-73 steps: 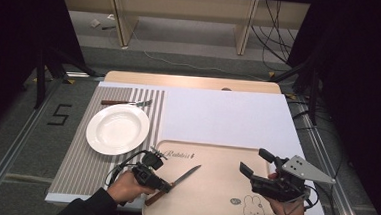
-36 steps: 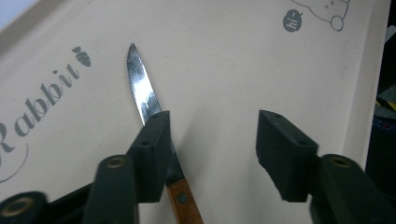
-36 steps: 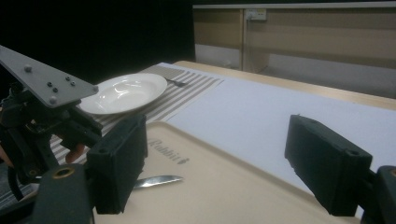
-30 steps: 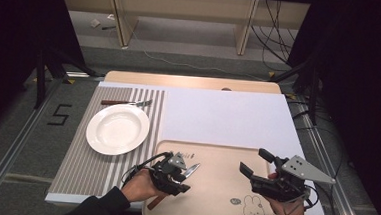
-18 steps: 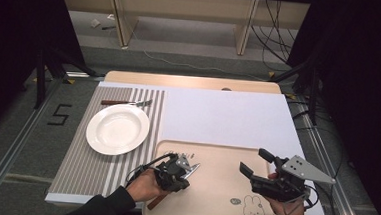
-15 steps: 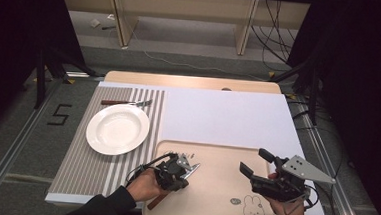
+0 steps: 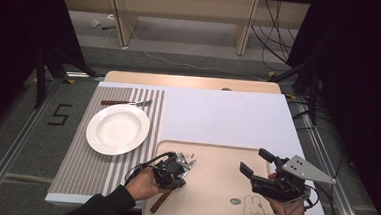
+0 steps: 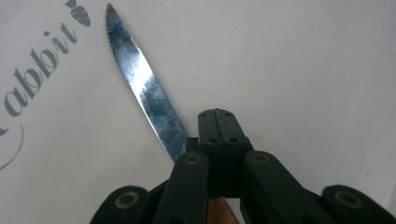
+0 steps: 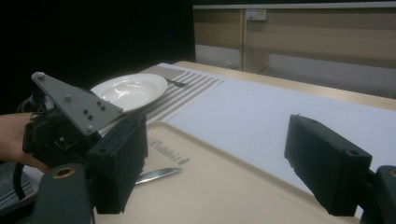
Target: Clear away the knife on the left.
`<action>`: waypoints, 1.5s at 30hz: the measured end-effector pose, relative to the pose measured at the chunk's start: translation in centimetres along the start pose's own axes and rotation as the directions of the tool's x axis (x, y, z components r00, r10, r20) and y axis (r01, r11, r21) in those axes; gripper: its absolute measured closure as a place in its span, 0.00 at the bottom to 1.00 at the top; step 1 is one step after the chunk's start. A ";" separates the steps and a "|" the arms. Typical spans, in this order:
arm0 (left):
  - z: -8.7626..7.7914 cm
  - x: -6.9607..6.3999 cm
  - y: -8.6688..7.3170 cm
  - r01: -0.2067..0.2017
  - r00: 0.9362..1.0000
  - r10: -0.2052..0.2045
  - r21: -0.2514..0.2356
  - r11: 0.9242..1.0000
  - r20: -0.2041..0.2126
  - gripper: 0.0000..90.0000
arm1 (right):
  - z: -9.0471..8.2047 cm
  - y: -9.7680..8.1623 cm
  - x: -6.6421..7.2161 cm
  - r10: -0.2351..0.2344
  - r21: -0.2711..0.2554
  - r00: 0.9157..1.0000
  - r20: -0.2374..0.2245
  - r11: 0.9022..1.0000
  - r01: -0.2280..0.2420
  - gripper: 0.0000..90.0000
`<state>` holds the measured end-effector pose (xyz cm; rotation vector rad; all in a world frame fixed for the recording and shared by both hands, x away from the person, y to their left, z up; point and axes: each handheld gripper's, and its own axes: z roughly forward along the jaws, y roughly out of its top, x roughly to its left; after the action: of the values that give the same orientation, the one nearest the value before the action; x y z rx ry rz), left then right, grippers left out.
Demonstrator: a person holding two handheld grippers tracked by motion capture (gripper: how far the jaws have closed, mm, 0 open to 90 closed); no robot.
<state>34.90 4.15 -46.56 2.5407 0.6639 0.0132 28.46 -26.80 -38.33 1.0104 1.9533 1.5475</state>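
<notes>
High view, beige tray (image 7: 215, 159) on the bench, left gripper (image 7: 175, 167) and knife handle inside it, empty white plate (image 7: 118, 128) beside, left gripper view, jaws clenched on knife (image 8: 144, 91), right gripper view, right gripper (image 9: 224, 158) spread wide, grasping nothing, above tray
</notes>
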 end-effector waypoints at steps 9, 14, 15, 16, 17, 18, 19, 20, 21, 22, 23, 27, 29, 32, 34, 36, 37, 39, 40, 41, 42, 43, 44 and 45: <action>-0.3 0.0 -0.3 -0.003 1.000 0.003 0.020 1.000 -0.001 1.00 | 0.0 0.0 0.0 -0.001 -0.001 1.000 -0.001 1.000 0.001 0.25; -0.4 -0.3 -0.4 -0.009 1.000 0.009 0.039 0.999 0.012 1.00 | 0.0 0.0 0.0 -0.001 -0.001 1.000 -0.001 1.000 0.001 0.25; -0.5 -0.3 -0.5 -0.015 1.000 0.014 0.045 0.999 0.015 1.00 | 0.0 0.0 0.0 -0.001 -0.002 1.000 -0.001 1.000 0.001 0.25; -0.5 -0.3 -0.5 -0.019 1.000 0.018 0.052 0.998 0.013 1.00 | 0.0 0.0 0.0 -0.001 -0.001 1.000 -0.001 1.000 0.001 0.25; -0.6 -0.3 -0.6 -0.020 1.000 0.019 0.055 0.998 0.013 1.00 | 0.0 0.0 0.0 -0.001 -0.001 1.000 0.000 1.000 0.001 0.25; -0.6 -0.3 -0.6 -0.019 1.000 0.018 0.057 0.998 0.012 1.00 | 0.0 0.0 0.0 0.000 -0.001 1.000 0.000 1.000 0.000 0.25; -0.7 -0.3 -0.7 -0.018 1.000 0.018 0.062 0.998 0.011 1.00 | 0.0 0.0 0.0 -0.001 -0.002 1.000 0.000 1.000 0.001 0.25; -0.7 -0.2 -0.7 -0.014 1.000 0.014 0.066 0.998 0.008 1.00 | 0.0 0.0 0.0 -0.001 -0.001 1.000 -0.001 1.000 0.001 0.25; -0.8 -0.1 -0.7 -0.012 1.000 0.012 0.068 0.998 0.003 1.00 | 0.0 0.0 0.0 0.000 -0.001 1.000 -0.001 1.000 0.000 0.25; -0.8 -0.1 -0.7 -0.012 1.000 0.012 0.068 0.998 0.003 1.00 | 0.0 0.0 0.0 0.000 -0.001 1.000 -0.001 1.000 0.000 0.25; -0.9 0.1 -0.8 -0.007 1.000 0.007 0.073 0.997 0.001 1.00 | 0.0 0.0 0.0 0.000 -0.001 1.000 -0.001 1.000 0.000 0.25; -1.1 0.4 -1.0 -0.005 1.000 0.005 0.085 0.996 0.000 1.00 | 0.0 0.0 0.0 0.000 -0.001 1.000 -0.001 1.000 0.000 0.25; -1.2 0.5 -1.1 -0.001 1.000 0.001 0.086 0.996 -0.003 1.00 | 0.0 0.0 0.0 -0.001 -0.001 1.000 0.000 1.000 0.001 0.25; -1.3 0.7 -1.3 0.004 1.000 -0.004 0.094 0.996 -0.001 1.00 | 0.0 0.0 0.0 0.000 -0.002 1.000 -0.001 1.000 0.000 0.25; -1.4 0.8 -1.4 0.007 1.000 -0.007 0.096 0.995 0.000 1.00 | 0.0 0.0 0.0 0.000 -0.001 1.000 0.000 1.000 0.000 0.25; -1.6 0.9 -1.5 0.010 1.000 -0.010 0.099 0.995 0.001 1.00 | 0.0 0.0 0.0 0.000 -0.001 1.000 0.000 1.000 0.000 0.25; -1.6 0.9 -1.5 0.013 1.000 -0.013 0.100 0.995 0.001 1.00 | 0.0 0.0 0.0 -0.001 -0.001 1.000 -0.001 1.000 0.001 0.25; -1.6 1.0 -1.6 0.013 1.000 -0.013 0.106 0.994 -0.001 1.00 | 0.0 0.0 0.0 0.000 -0.001 1.000 -0.001 1.000 0.000 0.25; -1.6 1.0 -1.6 0.013 1.000 -0.013 0.108 0.994 0.000 1.00 | 0.0 0.0 0.0 0.000 -0.001 1.000 -0.001 1.000 0.000 0.25; -1.6 1.0 -1.7 0.017 1.000 -0.017 0.106 0.994 0.001 1.00 | 0.0 0.0 0.0 0.000 -0.001 1.000 -0.001 1.000 0.000 0.25; -1.6 1.0 -1.7 0.014 1.000 -0.014 0.108 0.994 0.001 1.00 | 0.0 0.0 0.0 0.000 -0.001 1.000 0.000 1.000 0.000 0.25; -1.6 1.0 -1.7 0.014 1.000 -0.014 0.109 0.994 0.001 1.00 | 0.0 0.0 0.0 0.000 -0.001 1.000 0.000 1.000 0.000 0.25; -1.6 1.0 -1.7 0.014 1.000 -0.014 0.109 0.994 0.001 1.00 | 0.0 0.0 0.0 0.000 -0.001 1.000 0.000 1.000 0.000 0.25; -1.6 1.0 -1.7 0.012 1.000 -0.013 0.111 0.994 0.003 1.00 | 0.0 0.0 0.0 0.000 0.000 1.000 0.000 1.000 0.000 0.25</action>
<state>34.79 6.63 -46.05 2.6418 0.6966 -0.0339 28.44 -26.81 -38.33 1.0102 1.9532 1.5483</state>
